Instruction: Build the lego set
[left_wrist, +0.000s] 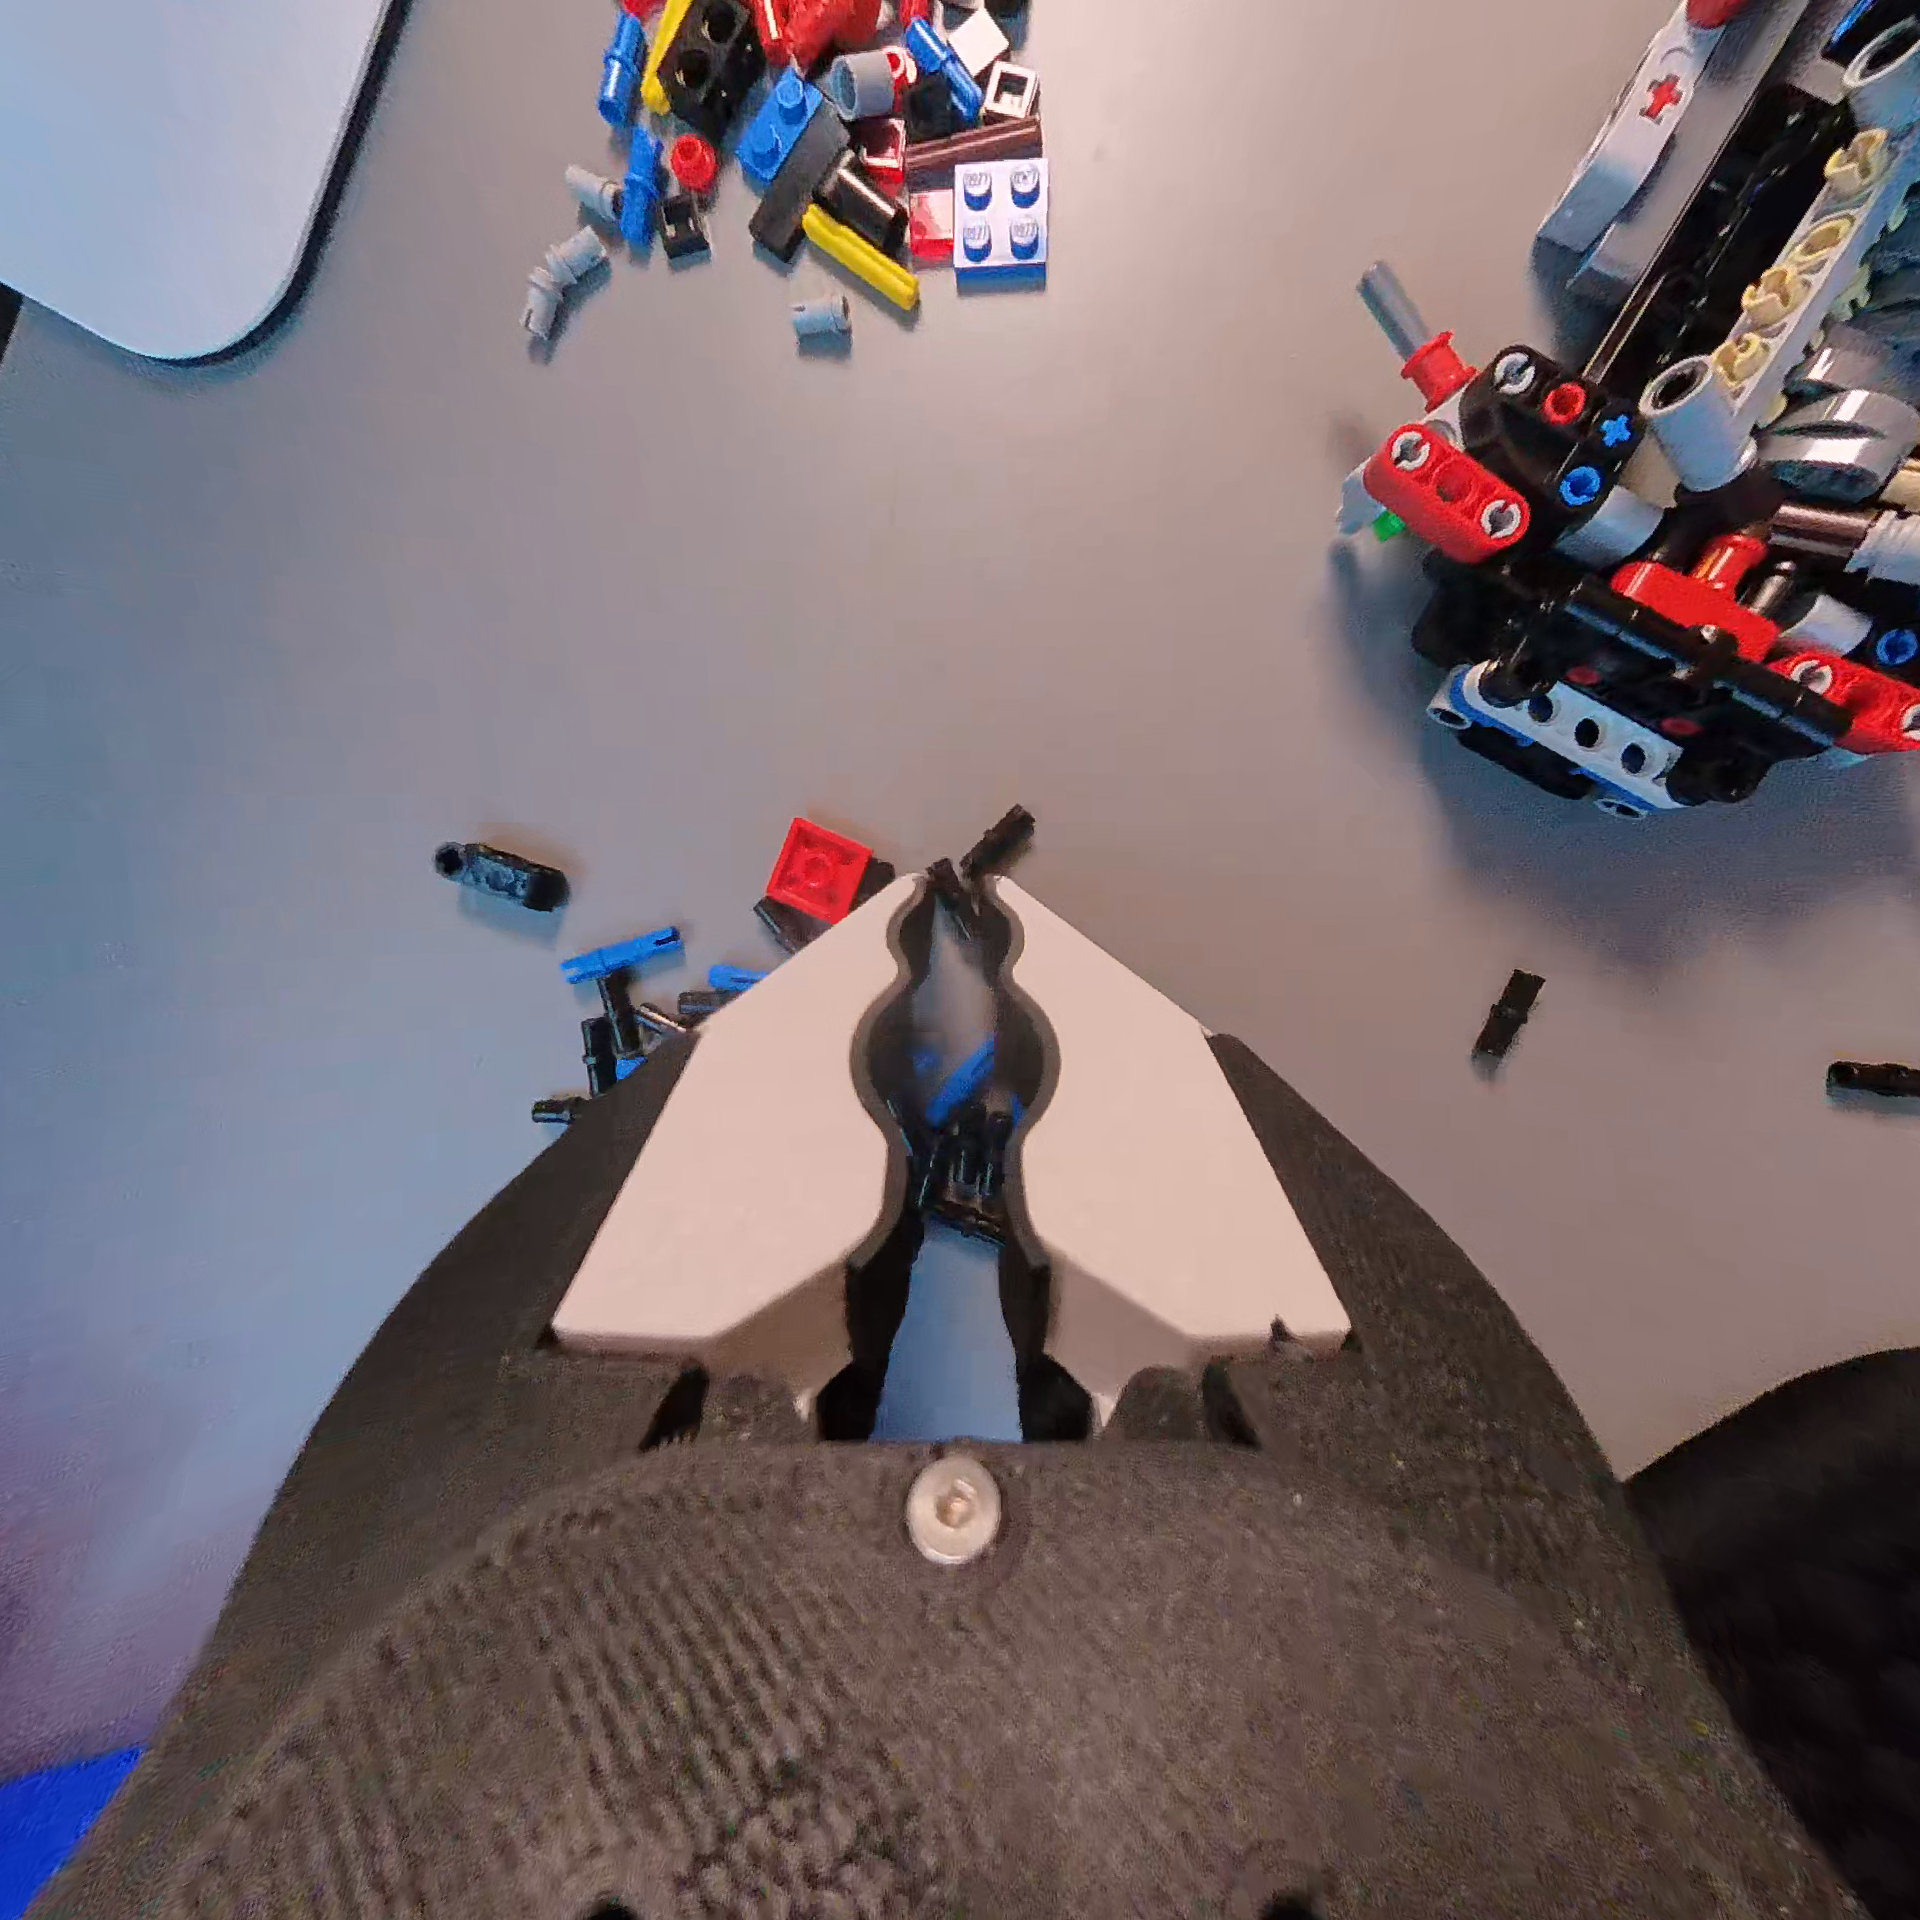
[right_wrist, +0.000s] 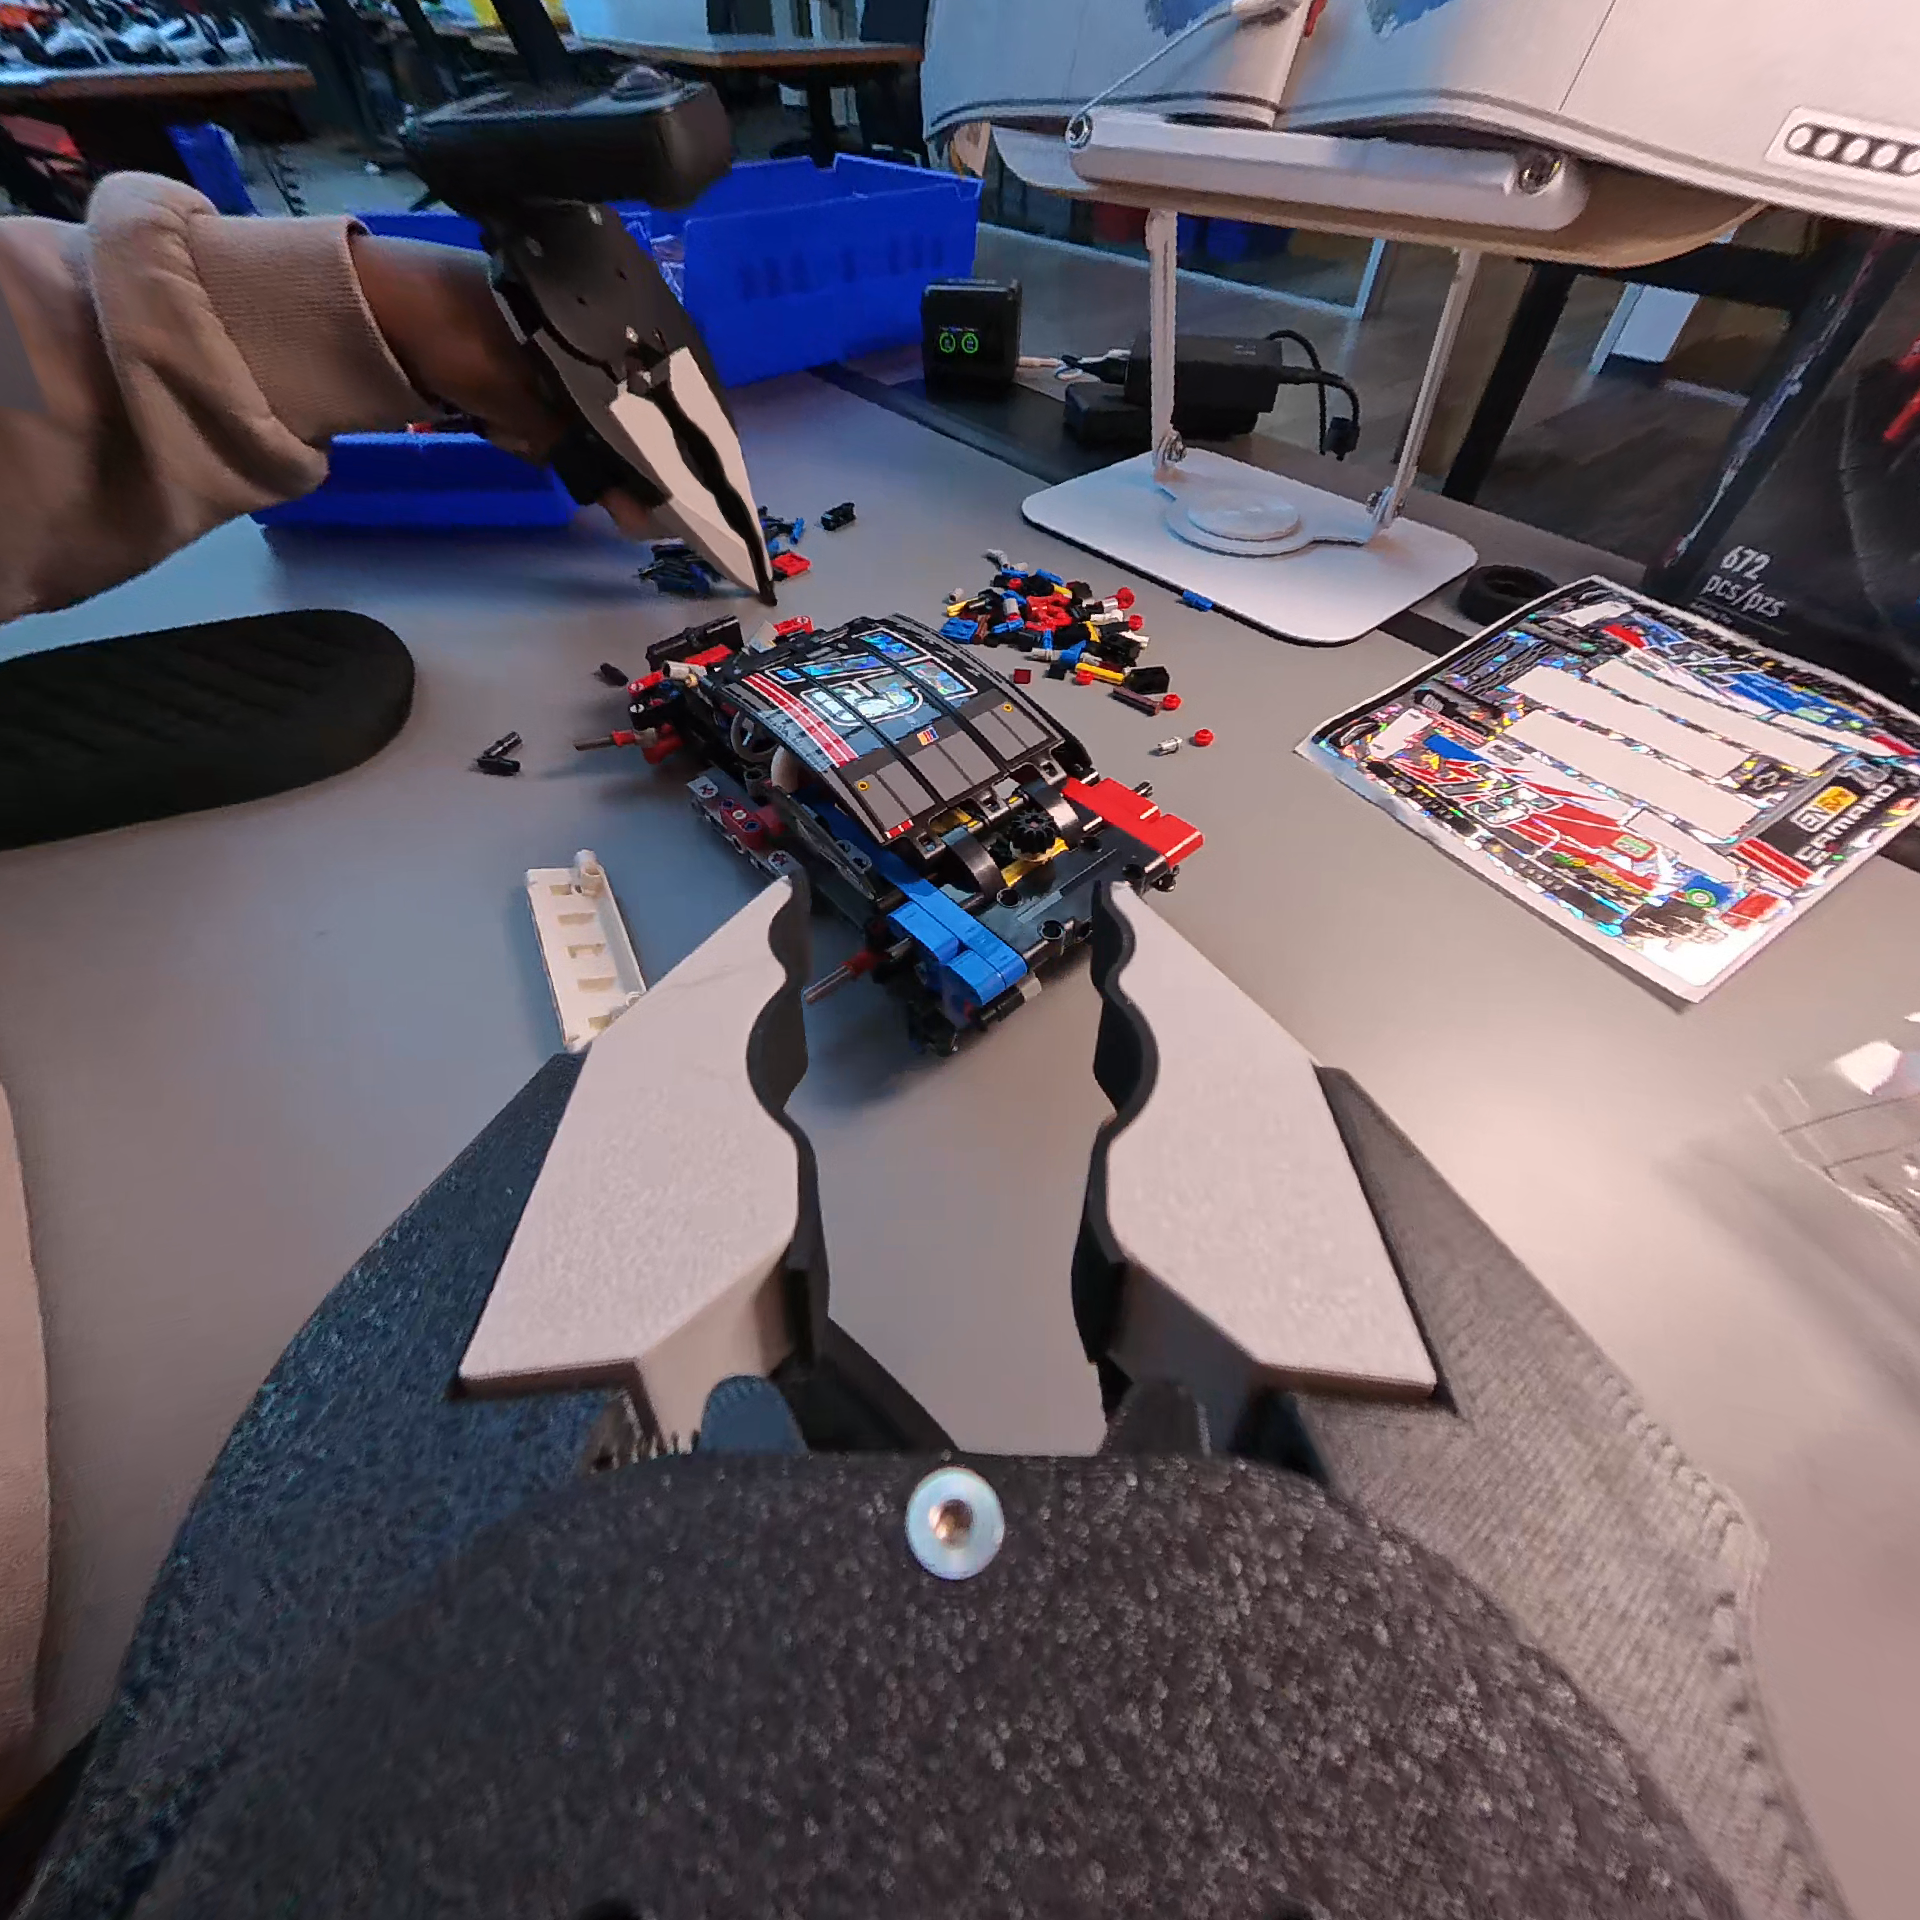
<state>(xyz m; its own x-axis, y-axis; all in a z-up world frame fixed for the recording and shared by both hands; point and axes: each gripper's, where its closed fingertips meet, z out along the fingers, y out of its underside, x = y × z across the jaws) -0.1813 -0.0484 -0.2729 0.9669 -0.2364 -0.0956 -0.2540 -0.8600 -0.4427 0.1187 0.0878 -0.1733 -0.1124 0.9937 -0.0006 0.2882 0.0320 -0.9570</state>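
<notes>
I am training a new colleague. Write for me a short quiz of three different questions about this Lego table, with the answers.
1. True or false: the right gripper holds a piece.
2. What does the left gripper pinch at its tips? A) red plate B) black pin C) yellow beam
3. Fill in: the sticker sheet lies to the ____ of the car model in the right wrist view.

Key: 1 false, its jaws are open and empty; 2 B, a small black pin; 3 right.
</notes>
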